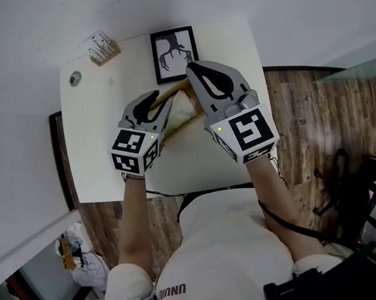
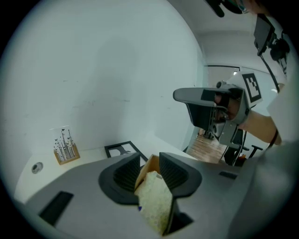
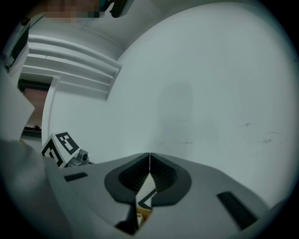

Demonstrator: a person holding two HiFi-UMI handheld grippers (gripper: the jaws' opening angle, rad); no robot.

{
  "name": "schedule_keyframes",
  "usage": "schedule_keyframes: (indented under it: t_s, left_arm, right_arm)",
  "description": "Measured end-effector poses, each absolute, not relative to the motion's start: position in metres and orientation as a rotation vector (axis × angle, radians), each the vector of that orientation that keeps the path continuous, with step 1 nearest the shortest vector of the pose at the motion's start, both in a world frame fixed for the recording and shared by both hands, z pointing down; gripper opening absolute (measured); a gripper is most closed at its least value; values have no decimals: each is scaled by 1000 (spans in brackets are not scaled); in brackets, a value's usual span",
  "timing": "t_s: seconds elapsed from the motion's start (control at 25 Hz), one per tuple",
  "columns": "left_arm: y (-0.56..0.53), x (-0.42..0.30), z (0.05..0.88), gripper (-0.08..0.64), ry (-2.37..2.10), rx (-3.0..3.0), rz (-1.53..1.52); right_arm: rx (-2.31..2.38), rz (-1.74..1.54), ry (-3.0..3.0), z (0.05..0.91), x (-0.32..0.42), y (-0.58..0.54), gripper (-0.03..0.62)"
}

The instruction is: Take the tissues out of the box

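Tissues (image 2: 154,200) likely light, soft, easily torn; best pinched at raised fold above box (image 1: 179,114), near desk (image 1: 104,162) far edge. Left gripper (image 2: 148,158) fingers apart, tissue between; right gripper (image 3: 149,156) fingers closed, empty.

The box (image 1: 183,111) rests on the table (image 1: 193,160) between the left gripper (image 1: 159,99) and the right gripper (image 1: 193,69), with its corner and a tissue (image 2: 154,200) inside the left jaws. Just beyond the right gripper's tips lies a framed picture (image 1: 173,53). Left of it, beyond the left gripper, stand a small rack (image 1: 104,48) and what seems a round fitting (image 1: 75,78).
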State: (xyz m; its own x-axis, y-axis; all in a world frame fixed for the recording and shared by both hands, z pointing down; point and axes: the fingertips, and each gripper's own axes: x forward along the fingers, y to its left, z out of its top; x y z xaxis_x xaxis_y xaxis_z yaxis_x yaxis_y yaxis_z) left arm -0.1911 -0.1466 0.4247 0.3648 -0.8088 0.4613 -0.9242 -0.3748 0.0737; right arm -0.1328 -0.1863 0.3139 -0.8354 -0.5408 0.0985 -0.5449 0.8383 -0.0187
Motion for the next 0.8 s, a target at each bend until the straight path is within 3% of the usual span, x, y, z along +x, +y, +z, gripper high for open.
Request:
schedule_keyframes:
  t_s: [0.8]
  left_arm:
    - [-134,-175,470,196,-1243,2328,702]
  right_arm:
    - [866,84,-2906,322,-133,-187,20]
